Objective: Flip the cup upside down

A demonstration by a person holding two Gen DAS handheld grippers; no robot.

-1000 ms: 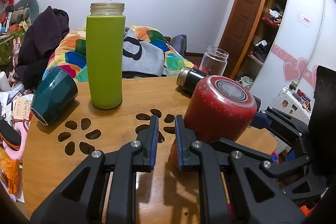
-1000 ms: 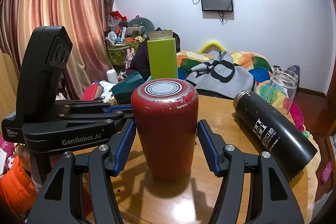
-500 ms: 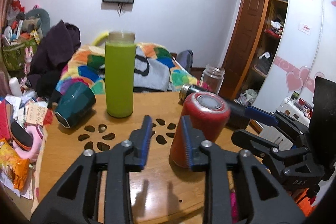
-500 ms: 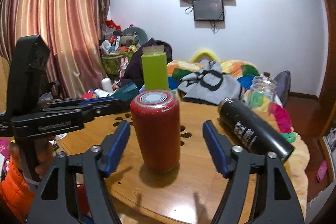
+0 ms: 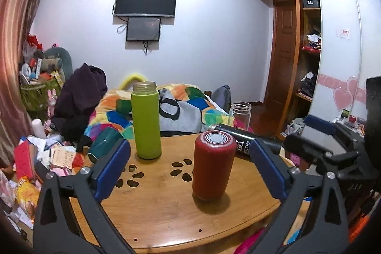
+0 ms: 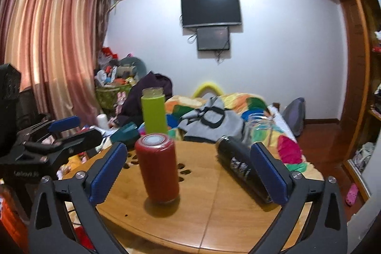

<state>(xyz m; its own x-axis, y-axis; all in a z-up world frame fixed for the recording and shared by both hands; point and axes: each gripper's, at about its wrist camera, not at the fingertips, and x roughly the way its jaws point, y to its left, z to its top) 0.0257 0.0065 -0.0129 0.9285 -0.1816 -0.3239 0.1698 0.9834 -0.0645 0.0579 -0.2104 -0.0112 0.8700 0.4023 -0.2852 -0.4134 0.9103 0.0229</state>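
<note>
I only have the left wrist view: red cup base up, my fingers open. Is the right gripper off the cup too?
Observer: Yes. The right gripper is open wide, and the red cup touches neither pad.
Operator: Anything near its right finger?
Observer: The black bottle lies on the table, with its near end hidden behind that finger.
Operator: Where does my gripper sit from there?
Observer: The left gripper is off the table's left side.

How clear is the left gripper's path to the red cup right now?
Probably clear. The left gripper is open wide, and the red cup stands free on the table ahead between its fingers, nearer the right one. The black bottle lies behind it.
</note>
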